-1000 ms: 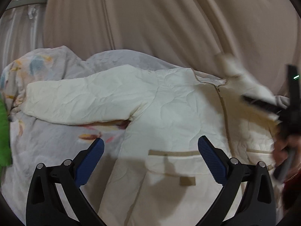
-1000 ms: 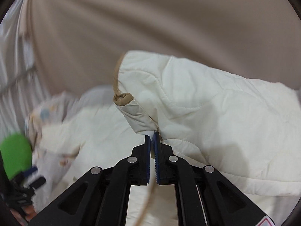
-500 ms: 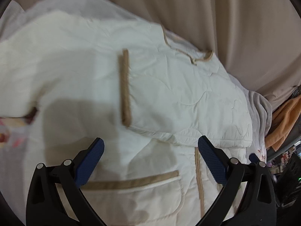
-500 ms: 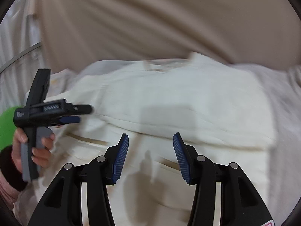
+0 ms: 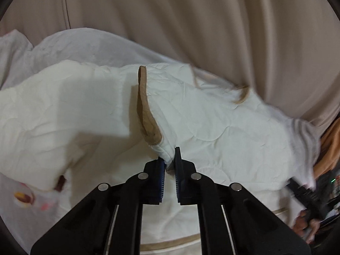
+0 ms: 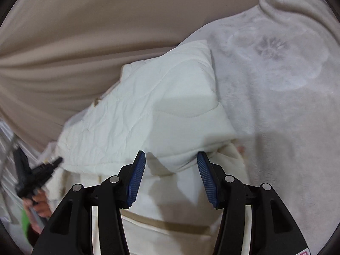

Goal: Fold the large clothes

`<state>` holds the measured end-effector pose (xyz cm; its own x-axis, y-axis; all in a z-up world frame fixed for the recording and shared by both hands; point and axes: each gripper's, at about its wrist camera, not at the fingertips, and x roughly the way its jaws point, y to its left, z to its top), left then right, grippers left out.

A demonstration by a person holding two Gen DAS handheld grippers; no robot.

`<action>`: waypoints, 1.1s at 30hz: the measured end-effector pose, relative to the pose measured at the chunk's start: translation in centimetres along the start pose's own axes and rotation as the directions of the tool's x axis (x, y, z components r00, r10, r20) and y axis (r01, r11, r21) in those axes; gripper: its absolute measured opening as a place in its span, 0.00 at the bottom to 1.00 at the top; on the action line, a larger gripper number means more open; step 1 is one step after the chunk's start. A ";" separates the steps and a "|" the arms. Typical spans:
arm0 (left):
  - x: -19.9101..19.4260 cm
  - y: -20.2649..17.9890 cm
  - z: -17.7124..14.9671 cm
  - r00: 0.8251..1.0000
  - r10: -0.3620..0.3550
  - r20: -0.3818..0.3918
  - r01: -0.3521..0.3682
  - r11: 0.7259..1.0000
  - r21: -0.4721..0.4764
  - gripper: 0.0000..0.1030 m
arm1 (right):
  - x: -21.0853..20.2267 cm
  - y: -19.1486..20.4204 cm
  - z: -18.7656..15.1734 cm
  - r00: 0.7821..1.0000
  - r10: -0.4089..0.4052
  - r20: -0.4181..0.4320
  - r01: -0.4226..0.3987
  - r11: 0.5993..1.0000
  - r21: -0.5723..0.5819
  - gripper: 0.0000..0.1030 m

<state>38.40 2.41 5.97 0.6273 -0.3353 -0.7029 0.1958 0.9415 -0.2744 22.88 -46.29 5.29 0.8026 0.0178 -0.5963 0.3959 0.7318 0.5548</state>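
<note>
A cream quilted jacket [image 5: 223, 123] with tan trim lies spread on a pale blanket. My left gripper [image 5: 169, 162] is shut on the end of the jacket's folded-over sleeve, just below its tan cuff [image 5: 146, 114]. In the right wrist view the jacket [image 6: 148, 114] shows its folded sleeve lying across the body. My right gripper [image 6: 171, 177] is open, its blue pads either side of the sleeve's folded edge, holding nothing. The left gripper also shows at the left edge of the right wrist view [image 6: 38, 174], blurred.
A pale grey flowered blanket [image 6: 276, 85] covers the bed under the jacket. A beige curtain [image 5: 191, 21] hangs behind. Orange cloth [image 5: 331, 144] lies at the right edge. Something green [image 6: 24, 221] sits low on the left.
My left gripper has closed on the sleeve end by the tan cuff. My right gripper has let the sleeve go, opened, and moved over to the jacket's folded right edge.
</note>
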 end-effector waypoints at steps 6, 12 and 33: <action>3.9 0.6 -2.8 0.995 0.093 -0.019 -0.092 0.994 0.062 0.08 | 1.4 0.6 -0.4 0.989 -0.144 0.010 0.145 0.985 -0.095 0.04; 4.1 0.5 -3.5 0.992 0.121 0.036 -0.124 0.988 0.091 0.11 | 0.2 -1.2 -1.2 0.937 -0.350 0.009 0.347 0.925 -0.154 0.00; -0.1 0.7 -3.0 0.981 0.096 0.167 -0.107 0.992 0.063 0.46 | 2.7 4.3 0.4 0.912 -0.406 0.065 0.404 0.854 -0.328 0.00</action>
<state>36.23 3.01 3.93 0.7601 -0.2333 -0.6065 0.1744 0.9723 -0.1554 26.92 -43.35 6.26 0.5997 -0.3249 -0.7313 0.5159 0.8556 0.0430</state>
